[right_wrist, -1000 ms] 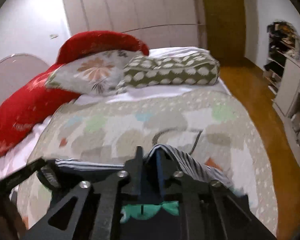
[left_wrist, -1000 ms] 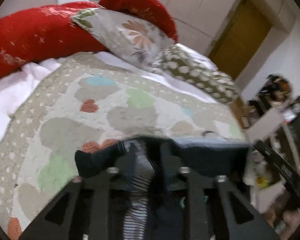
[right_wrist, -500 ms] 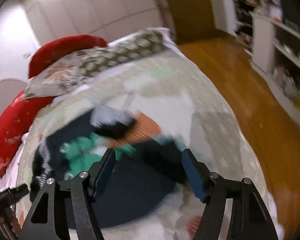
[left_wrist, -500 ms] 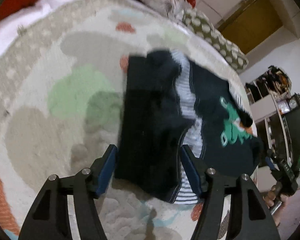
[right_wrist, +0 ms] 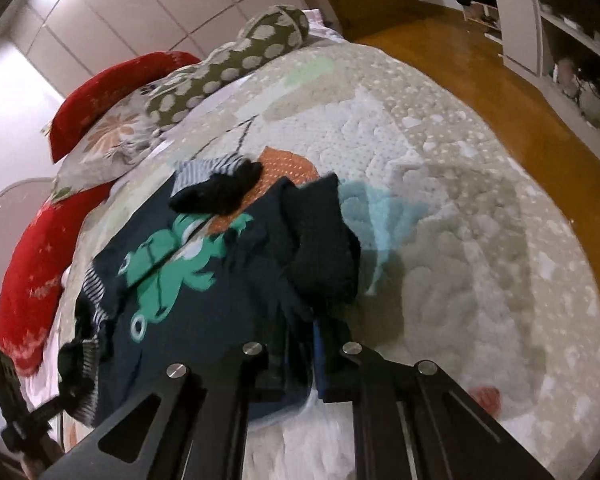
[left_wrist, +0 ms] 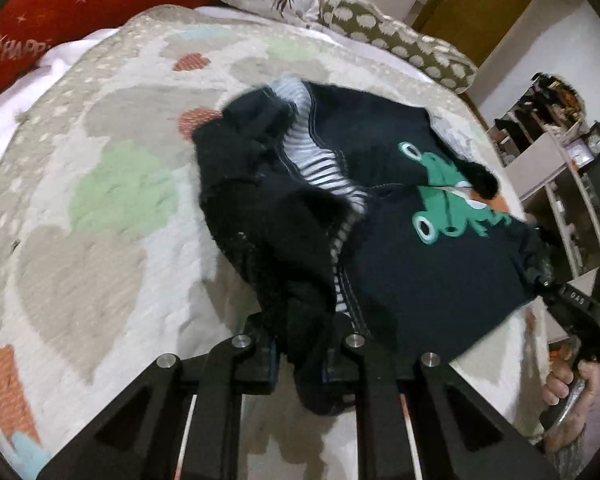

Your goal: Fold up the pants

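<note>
Dark navy pants (left_wrist: 412, 264) with a green frog print and striped lining lie crumpled on the quilted bedspread (left_wrist: 112, 200). My left gripper (left_wrist: 298, 354) is shut on the near left edge of the pants. My right gripper (right_wrist: 300, 364) is shut on the near right edge of the pants (right_wrist: 204, 312), where the fabric bunches between its fingers. The right gripper (left_wrist: 580, 316) and the hand holding it also show at the right of the left wrist view. The left gripper (right_wrist: 16, 412) shows at the bottom left of the right wrist view.
Red cushions (right_wrist: 36, 272), a floral pillow (right_wrist: 112, 140) and a spotted green pillow (right_wrist: 236, 60) lie at the head of the bed. A wooden floor (right_wrist: 480, 72) and white shelves (right_wrist: 540, 20) lie to the right of the bed.
Both grippers were shut holding the pants up, then opened and dropped them on the bed. Now both have shut again on the near edge of the pants.
</note>
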The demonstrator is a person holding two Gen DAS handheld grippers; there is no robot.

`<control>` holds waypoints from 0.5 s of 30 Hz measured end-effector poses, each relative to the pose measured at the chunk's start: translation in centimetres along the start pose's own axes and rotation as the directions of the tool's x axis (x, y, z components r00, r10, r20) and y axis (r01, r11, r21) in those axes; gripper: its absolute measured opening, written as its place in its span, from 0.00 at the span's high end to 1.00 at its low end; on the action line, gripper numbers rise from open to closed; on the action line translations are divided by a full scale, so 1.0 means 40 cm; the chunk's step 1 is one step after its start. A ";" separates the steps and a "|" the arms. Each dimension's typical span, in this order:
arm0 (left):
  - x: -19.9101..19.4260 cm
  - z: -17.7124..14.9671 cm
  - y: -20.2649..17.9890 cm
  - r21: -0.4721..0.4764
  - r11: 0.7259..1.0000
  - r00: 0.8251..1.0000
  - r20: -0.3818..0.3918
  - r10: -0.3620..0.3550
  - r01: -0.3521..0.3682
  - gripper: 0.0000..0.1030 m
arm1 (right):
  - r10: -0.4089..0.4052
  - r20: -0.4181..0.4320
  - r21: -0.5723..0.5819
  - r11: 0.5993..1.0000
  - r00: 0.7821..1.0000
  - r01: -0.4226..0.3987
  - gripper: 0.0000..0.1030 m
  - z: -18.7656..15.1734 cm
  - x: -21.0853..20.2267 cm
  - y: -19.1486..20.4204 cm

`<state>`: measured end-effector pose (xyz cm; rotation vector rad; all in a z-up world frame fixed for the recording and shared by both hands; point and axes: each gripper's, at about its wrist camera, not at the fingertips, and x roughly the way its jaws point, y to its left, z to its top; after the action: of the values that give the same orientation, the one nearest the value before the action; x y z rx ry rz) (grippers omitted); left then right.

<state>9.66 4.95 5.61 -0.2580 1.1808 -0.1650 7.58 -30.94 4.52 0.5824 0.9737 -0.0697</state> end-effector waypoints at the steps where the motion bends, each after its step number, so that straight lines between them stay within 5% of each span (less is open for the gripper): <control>1: -0.018 -0.013 0.010 0.000 1.000 1.000 0.008 0.001 -0.001 0.87 | 0.021 -0.003 0.007 1.000 1.000 -0.021 0.91 -0.008 -0.016 -0.004; 11: -0.159 -0.228 0.134 -0.069 0.998 0.998 0.065 0.018 -0.013 0.86 | 0.179 -0.118 -0.015 0.983 0.977 -0.182 0.91 -0.230 -0.163 -0.023; 15: -0.144 -0.285 0.184 -0.089 0.994 0.996 0.053 0.066 -0.061 0.69 | 0.183 -0.162 -0.061 0.979 0.970 -0.195 0.88 -0.331 -0.174 -0.026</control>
<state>-3.12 12.24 4.57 -0.2995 1.1403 -0.0502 -6.78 -26.65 3.99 0.6138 1.0629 0.1849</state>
